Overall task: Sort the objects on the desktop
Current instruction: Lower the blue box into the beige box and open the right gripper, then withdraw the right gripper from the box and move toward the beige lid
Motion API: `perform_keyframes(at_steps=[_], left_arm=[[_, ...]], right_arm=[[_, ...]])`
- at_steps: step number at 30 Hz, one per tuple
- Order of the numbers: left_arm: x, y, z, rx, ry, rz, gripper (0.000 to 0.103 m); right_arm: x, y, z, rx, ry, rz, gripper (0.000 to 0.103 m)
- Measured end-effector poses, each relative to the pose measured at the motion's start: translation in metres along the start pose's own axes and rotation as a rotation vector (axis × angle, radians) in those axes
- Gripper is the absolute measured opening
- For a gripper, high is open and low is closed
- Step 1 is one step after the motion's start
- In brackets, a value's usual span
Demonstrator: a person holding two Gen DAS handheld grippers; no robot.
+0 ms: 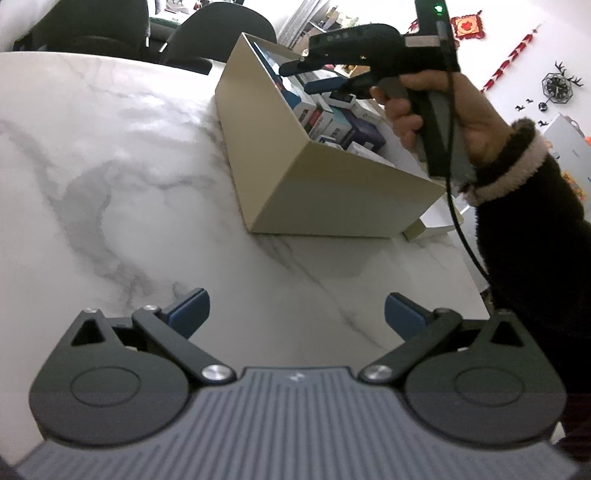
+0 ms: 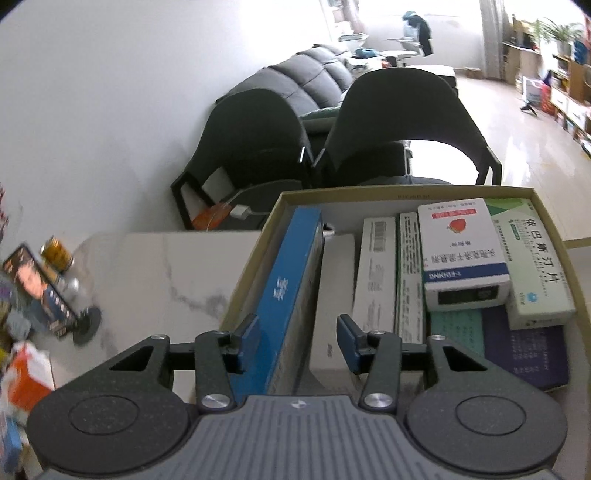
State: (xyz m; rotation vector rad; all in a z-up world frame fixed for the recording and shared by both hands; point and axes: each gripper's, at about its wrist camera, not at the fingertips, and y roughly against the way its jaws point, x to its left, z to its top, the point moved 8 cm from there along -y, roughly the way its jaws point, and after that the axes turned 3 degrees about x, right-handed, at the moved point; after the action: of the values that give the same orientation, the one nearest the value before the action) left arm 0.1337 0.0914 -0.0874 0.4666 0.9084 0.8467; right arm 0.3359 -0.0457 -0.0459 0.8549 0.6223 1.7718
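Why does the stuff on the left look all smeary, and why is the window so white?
Right wrist view: the clutter at the left edge is blurred and stretched by the fisheye, and daylight washes out the far room. Left wrist view: the marble table shows soft glare, and its edges curve.

The box (image 1: 332, 192) is sitting on the table (image 1: 110, 166), toward its right side in the left wrist view, with 2 chairs (image 2: 332, 147) standing behind the table's far edge. Inside the box, a tall carton (image 2: 291, 288) is standing on edge against the left wall; flat packets (image 2: 384, 277) are lying to its right, and a carton with a strawberry (image 2: 461, 247) is resting on top of others. The right gripper (image 2: 297, 339) is hanging above the box, the left gripper (image 1: 295, 314) over bare table in front of it.
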Motion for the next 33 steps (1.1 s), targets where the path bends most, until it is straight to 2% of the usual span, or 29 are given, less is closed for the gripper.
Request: perform_keyframes(at_steps=[6, 10, 13, 14, 20, 26, 33], left_arm=[[0.002, -0.001, -0.002, 0.004, 0.01, -0.005, 0.103], [0.007, -0.001, -0.002, 0.001, 0.024, 0.002, 0.103], [0.008, -0.002, -0.001, 0.001, 0.031, 0.002, 0.103], [0.007, -0.003, -0.001, 0.002, 0.03, 0.0, 0.103], [0.002, -0.002, -0.004, 0.006, 0.017, -0.005, 0.103], [0.007, 0.0, -0.004, 0.001, 0.032, 0.006, 0.103], [0.004, 0.0, -0.002, -0.003, 0.021, 0.0, 0.103]], right_arm=[[0.004, 0.014, -0.009, 0.013, 0.023, 0.025, 0.049], [0.015, 0.029, -0.015, 0.012, 0.093, 0.06, 0.049], [0.028, 0.032, -0.025, 0.051, 0.16, 0.084, 0.048], [0.032, 0.03, -0.029, 0.065, 0.186, 0.083, 0.045], [0.044, 0.009, -0.036, 0.091, 0.277, 0.004, 0.03], [0.049, -0.003, -0.028, 0.068, 0.278, -0.024, 0.029], [0.06, -0.011, -0.03, 0.057, 0.381, -0.066, 0.031]])
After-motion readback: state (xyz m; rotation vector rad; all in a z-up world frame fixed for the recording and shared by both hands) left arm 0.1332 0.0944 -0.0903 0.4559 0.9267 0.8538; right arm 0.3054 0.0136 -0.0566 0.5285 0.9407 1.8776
